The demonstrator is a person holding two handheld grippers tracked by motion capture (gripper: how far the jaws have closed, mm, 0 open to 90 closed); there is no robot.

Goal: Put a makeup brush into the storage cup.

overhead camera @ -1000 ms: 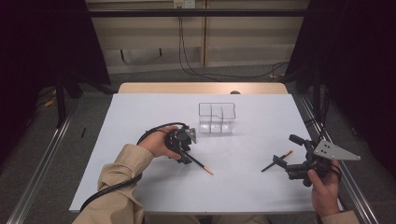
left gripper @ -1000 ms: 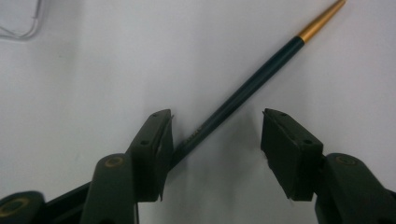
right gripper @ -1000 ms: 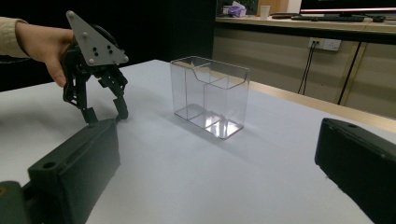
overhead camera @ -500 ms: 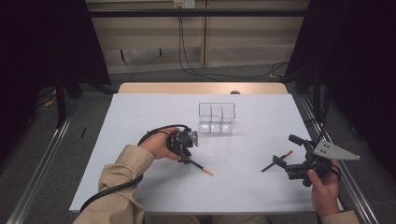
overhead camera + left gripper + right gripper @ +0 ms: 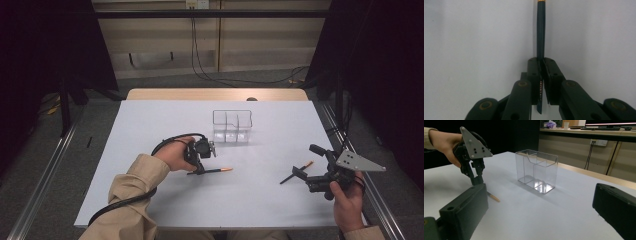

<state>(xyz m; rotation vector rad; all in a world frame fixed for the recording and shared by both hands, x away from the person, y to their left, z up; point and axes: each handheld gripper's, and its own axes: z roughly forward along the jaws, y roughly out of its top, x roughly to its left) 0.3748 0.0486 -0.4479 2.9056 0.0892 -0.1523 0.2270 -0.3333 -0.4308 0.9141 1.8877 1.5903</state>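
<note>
Dark-green pencil [image 5: 540, 30] is lying on the white table [image 5: 150, 125], and the left gripper [image 5: 201, 169] is clamping it near one end. Its jaws have just been closing, and in the left gripper view the two black pads are sitting tight against the shaft, with a short stub sticking out behind them toward the camera. An orange tip is pointing away from the gripper, to the right in the high view [image 5: 227, 170]. The left hand [image 5: 175, 155] is gripping the tool from the left side, tan sleeve [image 5: 135, 200] coming in from the bottom, black cable looping behind the wrist.

The right gripper [image 5: 300, 172] is resting near the table's right edge in the right hand [image 5: 345, 197], grey plate on top. Its jaws are standing wide apart with nothing between them, as the right gripper view is showing by the two separated black pads at either side. A second pencil [image 5: 296, 171] is lying just by those jaws in the high view, slanted, orange tip up-right; whether it is touching them is unclear.

The clear box [image 5: 232, 126] with compartments is standing upright mid-table, beyond both pencils, near the left gripper and well apart from the right one. It is looking empty.
</note>
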